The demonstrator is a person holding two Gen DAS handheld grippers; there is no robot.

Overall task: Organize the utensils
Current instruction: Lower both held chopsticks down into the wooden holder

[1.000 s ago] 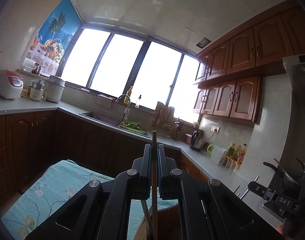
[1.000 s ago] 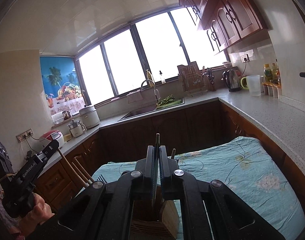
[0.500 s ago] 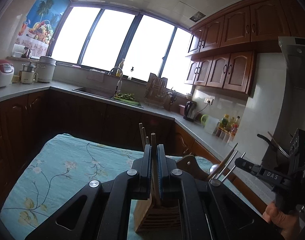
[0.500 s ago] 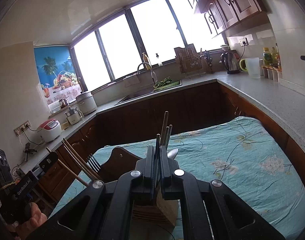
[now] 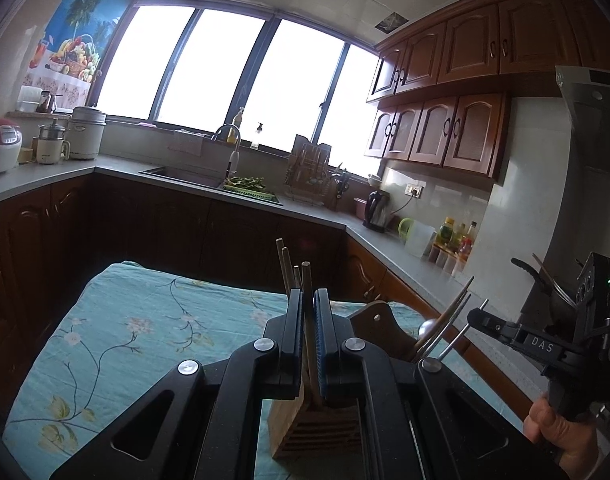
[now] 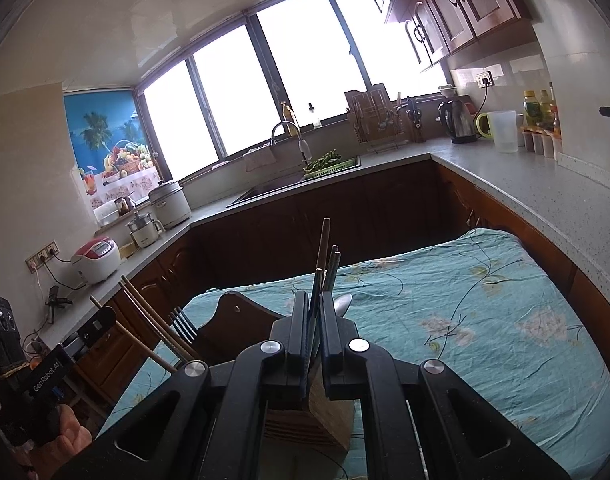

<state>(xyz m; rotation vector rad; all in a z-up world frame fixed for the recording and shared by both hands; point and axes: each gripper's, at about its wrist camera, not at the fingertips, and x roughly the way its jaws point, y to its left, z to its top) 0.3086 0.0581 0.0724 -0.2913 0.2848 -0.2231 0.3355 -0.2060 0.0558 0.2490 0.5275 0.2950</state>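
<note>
Two grippers hang over the wooden utensil block (image 5: pixel 301 420), which stands at the near edge of the table's teal floral cloth (image 5: pixel 145 340). A second ago the left wrist view showed mostly windows and ceiling, with only a corner of the cloth; now that view has tipped down, so the block and the whole cloth lie below. The left gripper (image 5: pixel 309 304) has its pads pressed together on a brown wooden chopstick (image 5: pixel 306 280), whose tip rises above the fingers while its shaft runs down toward the block's slots. Other sticks (image 5: pixel 283 264) poke up just to its left. The right gripper (image 6: pixel 313 308) is likewise clamped on a thin dark chopstick (image 6: pixel 317 280), directly over the same block (image 6: pixel 329 412). More sticks (image 6: pixel 325 240) stand just beyond it, and a spoon bowl (image 6: pixel 342 303) lies to the right of its fingers. A dark wooden board (image 6: pixel 233 320) stands left of the block.
</note>
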